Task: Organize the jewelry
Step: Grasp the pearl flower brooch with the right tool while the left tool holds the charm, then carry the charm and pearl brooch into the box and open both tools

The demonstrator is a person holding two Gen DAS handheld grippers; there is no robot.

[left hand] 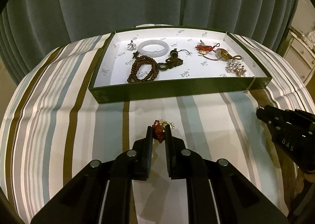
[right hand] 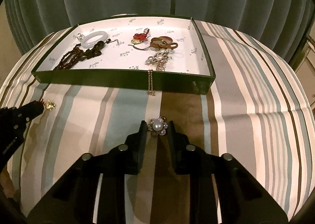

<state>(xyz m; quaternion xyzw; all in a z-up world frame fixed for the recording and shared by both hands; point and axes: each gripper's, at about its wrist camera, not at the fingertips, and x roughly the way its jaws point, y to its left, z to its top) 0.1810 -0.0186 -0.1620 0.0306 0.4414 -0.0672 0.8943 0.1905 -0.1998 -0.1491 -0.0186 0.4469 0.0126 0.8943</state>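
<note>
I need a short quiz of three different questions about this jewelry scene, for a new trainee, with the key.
1. True or false: the white bangle lies inside the green tray.
2. What sits between the right gripper fingers? A) pearl flower brooch B) brown bead necklace C) red knot charm
3. Fill in: the left gripper closes on a red beaded ____.

Key: 1 true; 2 A; 3 ornament.

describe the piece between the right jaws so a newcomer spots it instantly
Start at the dark green shallow tray on the striped tablecloth. In front of it, between the right gripper jaws, lies a flower-shaped rhinestone brooch. Its single central pearl distinguishes it.
</note>
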